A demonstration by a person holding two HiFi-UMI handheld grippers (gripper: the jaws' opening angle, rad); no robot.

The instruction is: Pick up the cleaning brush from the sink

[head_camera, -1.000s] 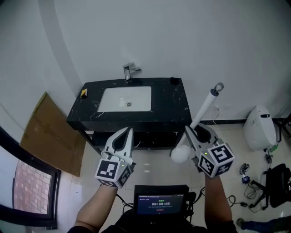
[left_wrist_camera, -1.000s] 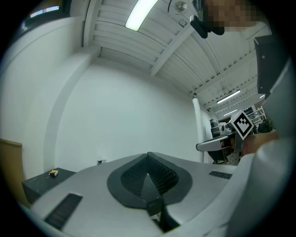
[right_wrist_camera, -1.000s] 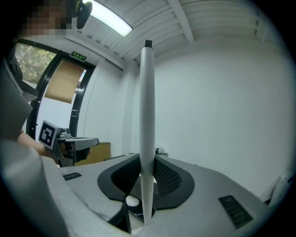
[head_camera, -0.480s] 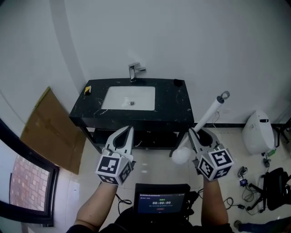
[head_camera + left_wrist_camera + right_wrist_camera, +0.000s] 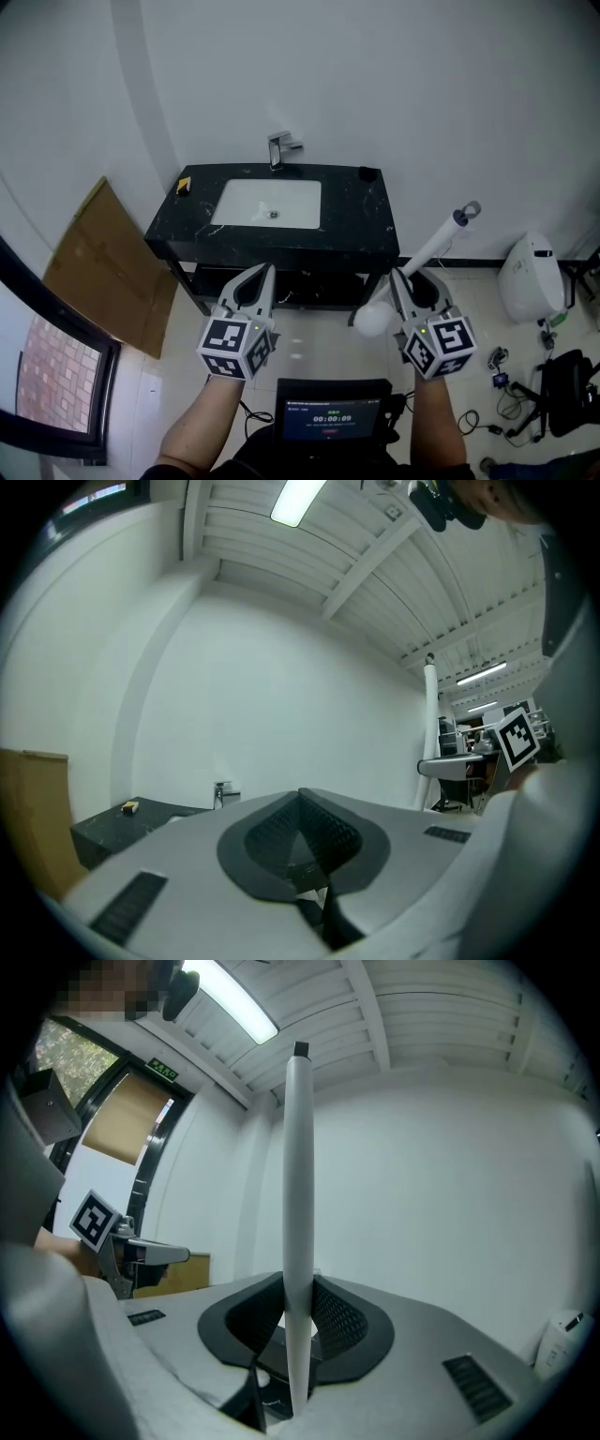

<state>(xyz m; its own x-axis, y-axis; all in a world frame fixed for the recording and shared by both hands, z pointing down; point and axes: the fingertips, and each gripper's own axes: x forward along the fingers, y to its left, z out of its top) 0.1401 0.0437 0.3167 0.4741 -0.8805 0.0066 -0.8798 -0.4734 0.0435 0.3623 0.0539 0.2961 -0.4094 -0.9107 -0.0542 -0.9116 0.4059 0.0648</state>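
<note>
We hold the right hand-held gripper in the lower right of the head view, and its jaws pinch the white handle of the cleaning brush. In the right gripper view the handle runs straight up through the middle of the frame, with a dark ribbed pad pressed to it on each side. In the head view the handle slants up and to the right from the jaws to a ringed end near the wall, while the rounded white head sits just left of the gripper, over the floor. The brush is out of the sink, well apart from it.

The left hand-held gripper sits in the lower left of centre. Its jaws are pressed together with nothing between them, as the left gripper view shows.

The white sink lies in the black desk at the upper middle of the frame, with a faucet behind it. A small yellow object rests on the desk's left edge. A cardboard sheet leans at the left, and a screen shows at the bottom centre.
</note>
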